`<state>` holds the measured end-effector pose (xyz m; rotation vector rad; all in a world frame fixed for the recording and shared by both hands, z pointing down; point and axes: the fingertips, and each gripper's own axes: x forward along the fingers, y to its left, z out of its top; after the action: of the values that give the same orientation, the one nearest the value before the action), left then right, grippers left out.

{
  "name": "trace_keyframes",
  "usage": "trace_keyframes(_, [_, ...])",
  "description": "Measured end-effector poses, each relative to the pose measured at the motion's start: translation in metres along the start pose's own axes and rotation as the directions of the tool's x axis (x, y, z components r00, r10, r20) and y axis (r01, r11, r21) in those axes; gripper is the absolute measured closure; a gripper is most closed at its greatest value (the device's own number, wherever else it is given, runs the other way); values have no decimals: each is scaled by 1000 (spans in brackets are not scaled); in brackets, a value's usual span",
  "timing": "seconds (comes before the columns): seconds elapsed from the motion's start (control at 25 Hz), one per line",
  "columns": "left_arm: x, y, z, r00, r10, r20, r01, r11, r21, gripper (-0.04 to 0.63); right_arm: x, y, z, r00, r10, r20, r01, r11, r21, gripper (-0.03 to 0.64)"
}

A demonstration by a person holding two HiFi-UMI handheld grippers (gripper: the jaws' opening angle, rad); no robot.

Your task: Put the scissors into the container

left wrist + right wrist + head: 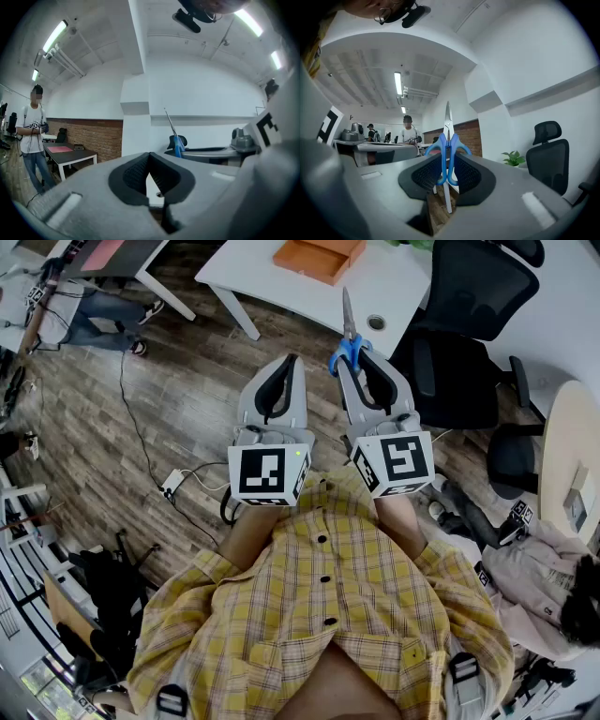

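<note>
Right gripper jaws are clamped on the blue handles of the scissors, with the blades poking straight out past the tips. Over on the left gripper, the jaws are pressed together with nothing between them. Both are held side by side in front of the person's yellow checked shirt. Ahead, the orange container sits on the white worktop, well apart from the scissors.
</note>
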<state>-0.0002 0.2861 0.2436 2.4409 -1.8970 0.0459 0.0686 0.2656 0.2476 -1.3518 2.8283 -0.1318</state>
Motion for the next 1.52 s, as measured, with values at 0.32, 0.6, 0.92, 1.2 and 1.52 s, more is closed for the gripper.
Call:
trace_keyframes(0.32, [2, -5, -4, 1000, 7, -5, -7, 1000, 3, 595, -2, -5, -3, 1000, 7, -6, -7, 1000, 2, 525])
trace_keyframes(0.6, [11, -14, -7, 1000, 19, -15, -19, 1000, 2, 595, -4, -19, -6, 1000, 14, -12, -14, 1000, 18, 525])
trace_keyframes(0.92, [17, -32, -7, 998, 65, -20, -64, 998, 16, 595, -11, -36, -5, 998, 61, -7, -61, 998, 32, 525])
trace_keyframes(1.2, [25, -57, -11, 994, 110, -25, -110, 994, 21, 595, -25, -60, -8, 995, 95, -10, -94, 994, 52, 525])
trace_keyframes(1.52, [21, -79, -18, 984, 173, -41, -172, 985, 35, 595, -40, -71, -18, 989, 149, -23, -147, 987, 64, 525])
